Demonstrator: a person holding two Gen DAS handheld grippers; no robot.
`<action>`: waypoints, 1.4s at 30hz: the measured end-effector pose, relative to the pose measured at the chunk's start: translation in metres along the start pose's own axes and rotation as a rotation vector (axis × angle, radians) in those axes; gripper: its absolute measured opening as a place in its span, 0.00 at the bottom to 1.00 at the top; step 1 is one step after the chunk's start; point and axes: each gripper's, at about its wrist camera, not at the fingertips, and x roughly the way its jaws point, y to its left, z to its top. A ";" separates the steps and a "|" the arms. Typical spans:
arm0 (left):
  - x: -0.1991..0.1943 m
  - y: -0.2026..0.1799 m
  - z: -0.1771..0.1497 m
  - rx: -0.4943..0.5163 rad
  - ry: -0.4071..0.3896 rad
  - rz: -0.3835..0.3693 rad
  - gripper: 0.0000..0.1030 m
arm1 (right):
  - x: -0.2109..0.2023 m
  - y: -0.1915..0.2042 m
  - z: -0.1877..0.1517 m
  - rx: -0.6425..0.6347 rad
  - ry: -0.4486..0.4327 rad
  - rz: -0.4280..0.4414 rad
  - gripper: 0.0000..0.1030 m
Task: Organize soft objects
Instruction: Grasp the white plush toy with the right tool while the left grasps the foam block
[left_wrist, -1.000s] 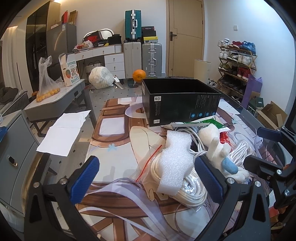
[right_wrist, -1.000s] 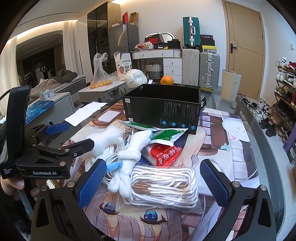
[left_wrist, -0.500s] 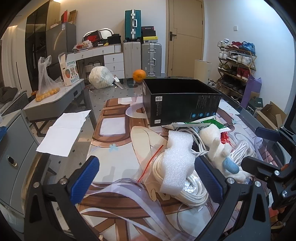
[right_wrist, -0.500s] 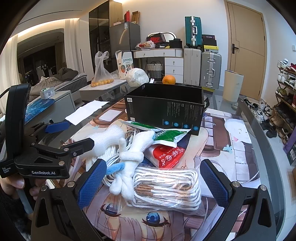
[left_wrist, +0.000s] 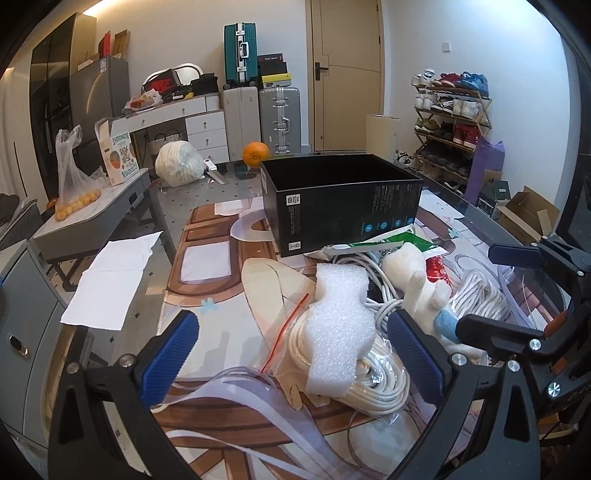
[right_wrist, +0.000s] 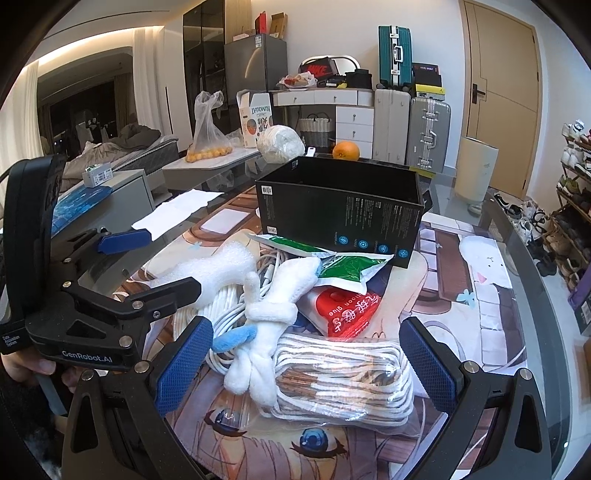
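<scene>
Both tongs gape wide and hold nothing: left tongs (left_wrist: 295, 354) over the foam block (left_wrist: 338, 325) on a cord coil, right tongs (right_wrist: 306, 363) over the plush toy (right_wrist: 271, 314) near the black box (right_wrist: 340, 214).

Two black hand-held gripper frames (left_wrist: 291, 354) (right_wrist: 306, 358), textured blue finger pads (right_wrist: 183, 363), silver screws, white "GenRobot.AI" lettering.

A white foam block (left_wrist: 338, 325), notched at its sides, lies tilted atop a bagged coil of white cable (left_wrist: 373, 373). Just beside it a white plush toy (right_wrist: 273, 314) with a blue tip sprawls across the cables, touching a bagged bundle of striped white cord (right_wrist: 340, 373). Behind stands an open black box (right_wrist: 340, 210).
</scene>
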 end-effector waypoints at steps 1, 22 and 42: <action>0.001 0.000 0.000 0.000 0.000 -0.002 0.99 | 0.002 0.000 0.001 0.000 0.011 0.001 1.00; 0.014 0.011 -0.002 -0.007 0.036 -0.002 0.98 | 0.041 0.006 0.008 -0.041 0.118 0.030 0.70; 0.018 0.011 -0.004 -0.044 0.043 -0.108 0.36 | 0.027 0.007 0.000 -0.040 0.087 0.080 0.27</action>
